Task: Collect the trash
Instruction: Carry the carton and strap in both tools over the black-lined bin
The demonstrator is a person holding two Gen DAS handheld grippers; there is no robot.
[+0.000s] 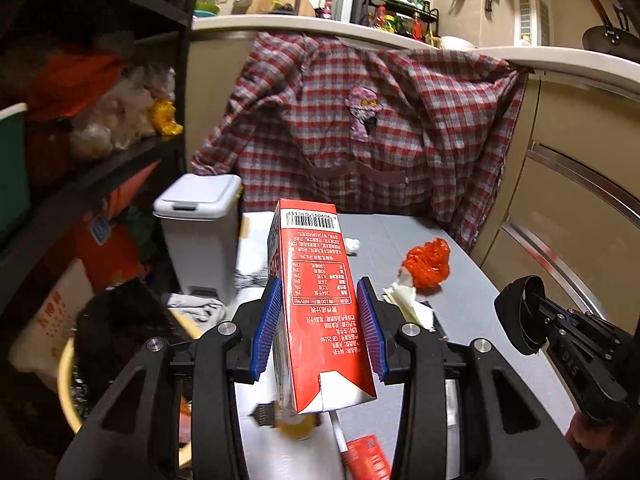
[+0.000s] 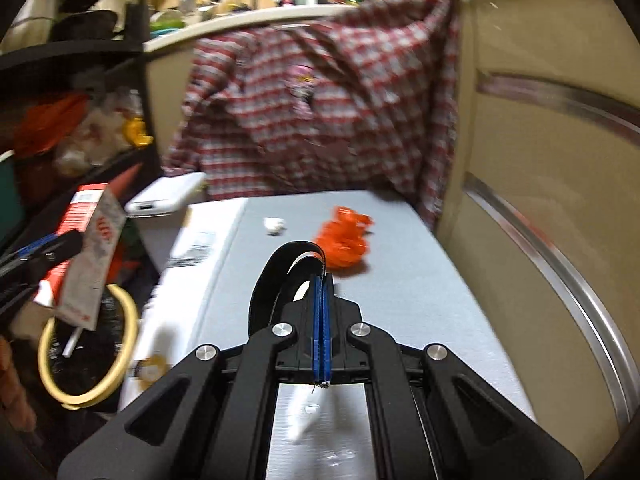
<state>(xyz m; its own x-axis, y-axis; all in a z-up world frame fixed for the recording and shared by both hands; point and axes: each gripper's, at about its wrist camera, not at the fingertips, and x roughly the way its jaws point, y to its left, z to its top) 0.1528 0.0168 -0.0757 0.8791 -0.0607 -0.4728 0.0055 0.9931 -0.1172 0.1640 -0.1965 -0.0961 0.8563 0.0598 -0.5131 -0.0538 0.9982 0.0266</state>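
Note:
My left gripper [image 1: 318, 292] is shut on a red and white drink carton [image 1: 316, 300] with a straw, held above the grey table's [image 1: 384, 236] left edge. The carton also shows at the left of the right wrist view [image 2: 86, 248], over a yellow-rimmed bin [image 2: 86, 360] lined with a black bag. My right gripper [image 2: 321, 280] is shut on a black strap loop [image 2: 276, 276] above the table. A crumpled orange bag [image 1: 427, 263] [image 2: 343, 240], a small white paper wad [image 1: 352, 245] [image 2: 274, 225] and crumpled white paper [image 1: 408, 300] lie on the table.
A white lidded trash can [image 1: 200, 224] stands left of the table. A plaid shirt [image 1: 360, 120] hangs from the counter behind. Cluttered black shelves [image 1: 80, 120] are at the left, beige cabinet drawers [image 1: 580, 200] at the right. A red packet [image 1: 366, 456] lies near the front.

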